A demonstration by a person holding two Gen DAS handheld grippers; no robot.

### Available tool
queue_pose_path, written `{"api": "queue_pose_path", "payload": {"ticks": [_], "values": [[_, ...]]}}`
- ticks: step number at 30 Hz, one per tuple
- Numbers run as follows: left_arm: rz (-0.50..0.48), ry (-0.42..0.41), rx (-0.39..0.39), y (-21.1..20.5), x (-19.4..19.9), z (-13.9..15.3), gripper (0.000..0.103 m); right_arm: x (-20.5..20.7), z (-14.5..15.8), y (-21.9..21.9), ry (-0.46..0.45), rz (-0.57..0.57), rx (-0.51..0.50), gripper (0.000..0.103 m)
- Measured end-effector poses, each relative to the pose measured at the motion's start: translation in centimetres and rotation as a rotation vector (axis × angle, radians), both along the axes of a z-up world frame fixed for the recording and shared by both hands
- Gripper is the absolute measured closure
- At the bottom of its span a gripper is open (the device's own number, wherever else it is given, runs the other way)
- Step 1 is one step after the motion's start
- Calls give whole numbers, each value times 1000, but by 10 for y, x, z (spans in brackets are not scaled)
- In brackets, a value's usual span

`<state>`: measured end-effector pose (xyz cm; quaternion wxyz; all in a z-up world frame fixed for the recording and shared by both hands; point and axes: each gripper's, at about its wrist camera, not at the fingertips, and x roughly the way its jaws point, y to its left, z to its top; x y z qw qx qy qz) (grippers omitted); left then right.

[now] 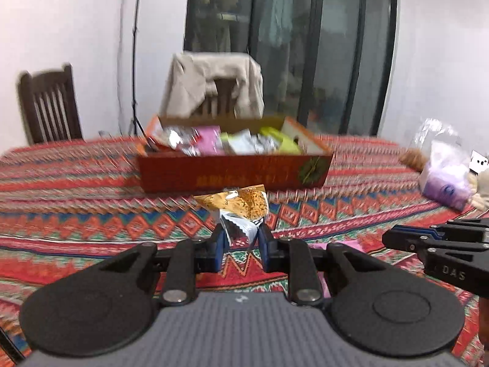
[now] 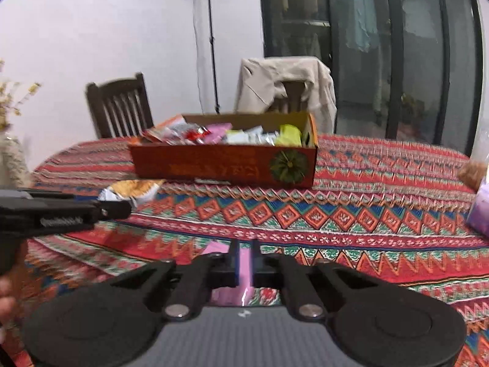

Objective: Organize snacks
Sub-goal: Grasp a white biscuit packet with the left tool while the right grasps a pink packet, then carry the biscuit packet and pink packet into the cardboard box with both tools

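Note:
My left gripper (image 1: 240, 238) is shut on an orange and white snack packet (image 1: 241, 211) and holds it above the patterned tablecloth, in front of the red cardboard box (image 1: 235, 172). The box holds several snack packets (image 1: 226, 142). In the right wrist view the same packet (image 2: 131, 191) sticks out ahead of the left gripper (image 2: 119, 208), left of the box (image 2: 226, 168). My right gripper (image 2: 244, 258) is shut on a pink packet (image 2: 244, 269) low over the cloth. The right gripper also shows at the right edge of the left wrist view (image 1: 397, 238).
The table wears a red zigzag cloth (image 1: 91, 214). A purple tissue pack (image 1: 446, 183) and a clear bag (image 1: 434, 134) lie at the right. Two dark chairs (image 1: 49, 107) stand behind, one draped with a beige jacket (image 1: 214, 85). A vase of dried flowers (image 2: 9, 140) stands at the left.

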<state>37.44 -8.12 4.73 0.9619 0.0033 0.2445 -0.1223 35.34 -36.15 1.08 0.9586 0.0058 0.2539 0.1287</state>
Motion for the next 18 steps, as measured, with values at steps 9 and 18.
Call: {"api": "queue_pose_path", "payload": {"ticks": [9,18], "values": [[13,-91,-31,11,-83,37,80,-44,25,-6,-30,4,40,89],[46,-93,-49,34,-99,32,80,32,-33,22,227,-113,160,17]]}}
